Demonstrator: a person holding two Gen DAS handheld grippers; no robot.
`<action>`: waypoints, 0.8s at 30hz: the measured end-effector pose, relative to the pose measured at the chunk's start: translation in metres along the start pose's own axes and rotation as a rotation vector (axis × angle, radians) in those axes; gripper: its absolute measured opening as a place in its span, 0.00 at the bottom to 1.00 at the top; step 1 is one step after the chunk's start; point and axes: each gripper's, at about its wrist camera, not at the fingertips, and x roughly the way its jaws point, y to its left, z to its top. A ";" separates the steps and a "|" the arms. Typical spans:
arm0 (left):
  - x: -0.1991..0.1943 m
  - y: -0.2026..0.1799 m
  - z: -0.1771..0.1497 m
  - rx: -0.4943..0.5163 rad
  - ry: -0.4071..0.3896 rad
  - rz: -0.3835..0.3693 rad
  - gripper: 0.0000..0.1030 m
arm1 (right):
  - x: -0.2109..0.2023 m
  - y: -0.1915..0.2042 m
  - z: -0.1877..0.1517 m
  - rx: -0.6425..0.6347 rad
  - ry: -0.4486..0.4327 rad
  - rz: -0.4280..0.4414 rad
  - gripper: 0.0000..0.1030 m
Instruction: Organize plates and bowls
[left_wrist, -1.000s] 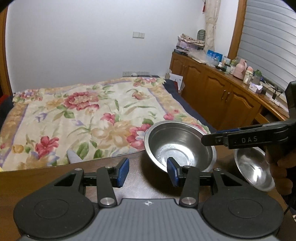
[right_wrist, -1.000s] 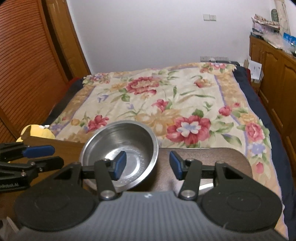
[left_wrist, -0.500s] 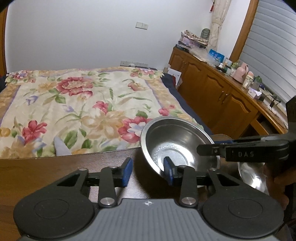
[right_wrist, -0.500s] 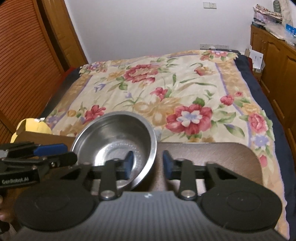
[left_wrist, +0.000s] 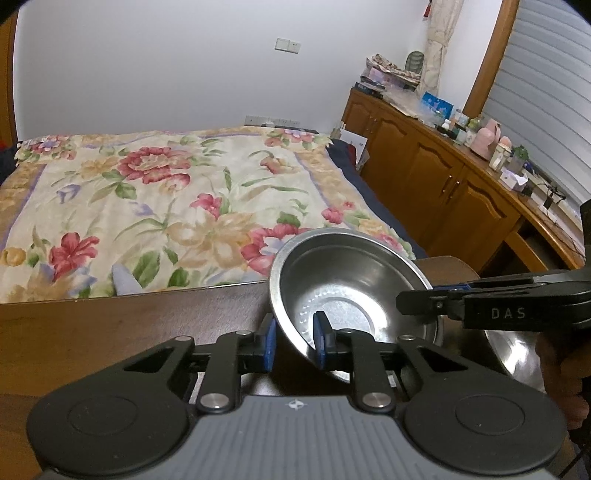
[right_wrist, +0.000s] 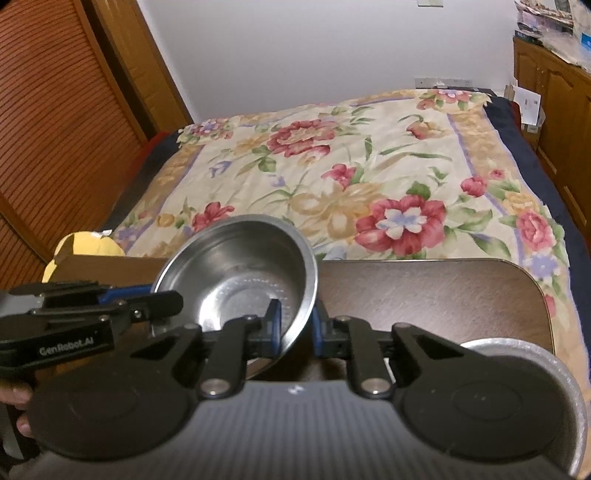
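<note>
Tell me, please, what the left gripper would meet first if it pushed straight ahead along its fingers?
The left gripper already straddles the near rim of the steel bowl, so it would press on the bowl wall at once. Beyond that lie the table edge and the bed; depth there is unclear.

"DAS" in pale capitals on the black body of the right gripper (left_wrist: 424, 302), right middle of the left wrist view. "GenRobot.AI" in pale letters on the left gripper (right_wrist: 162, 299), lower left of the right wrist view.
</note>
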 end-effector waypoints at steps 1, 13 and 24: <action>0.000 0.001 -0.001 0.000 0.001 0.001 0.22 | 0.000 0.001 0.000 -0.002 0.000 0.002 0.18; -0.035 -0.010 -0.007 0.020 -0.019 0.005 0.17 | -0.016 0.006 -0.005 -0.001 0.004 0.039 0.15; -0.081 -0.030 -0.008 0.051 -0.081 0.007 0.18 | -0.063 0.021 -0.008 -0.007 -0.062 0.038 0.14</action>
